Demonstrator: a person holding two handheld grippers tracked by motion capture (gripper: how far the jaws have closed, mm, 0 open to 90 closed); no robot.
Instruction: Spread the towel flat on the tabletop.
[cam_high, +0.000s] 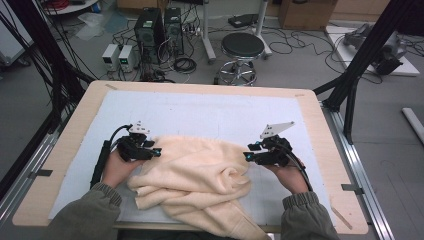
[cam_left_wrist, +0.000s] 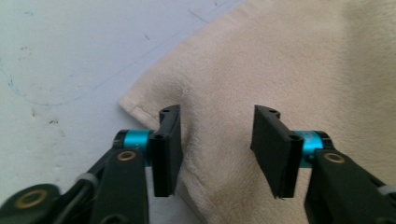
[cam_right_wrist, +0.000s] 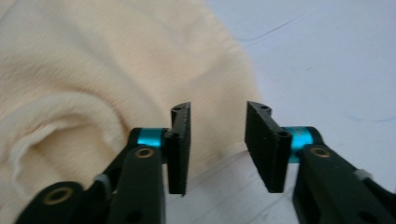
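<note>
A cream fleece cloth (cam_high: 195, 180) lies crumpled on the white mat (cam_high: 210, 112), its lower part hanging over the table's near edge. My left gripper (cam_high: 156, 151) hovers at the cloth's upper left corner; in the left gripper view its jaws (cam_left_wrist: 215, 140) stand apart above the cloth (cam_left_wrist: 289, 60), nothing pinched. My right gripper (cam_high: 247, 156) sits at the cloth's right edge; the right gripper view has its jaws (cam_right_wrist: 217, 140) parted over the cloth's hem (cam_right_wrist: 93, 70), with no fabric gripped.
The mat covers a wooden table (cam_high: 310, 107) with bare borders. Black frame posts (cam_high: 367, 47) stand at the right and left. Beyond the far edge are a stool (cam_high: 242, 50), computer towers (cam_high: 150, 30) and cables on the floor.
</note>
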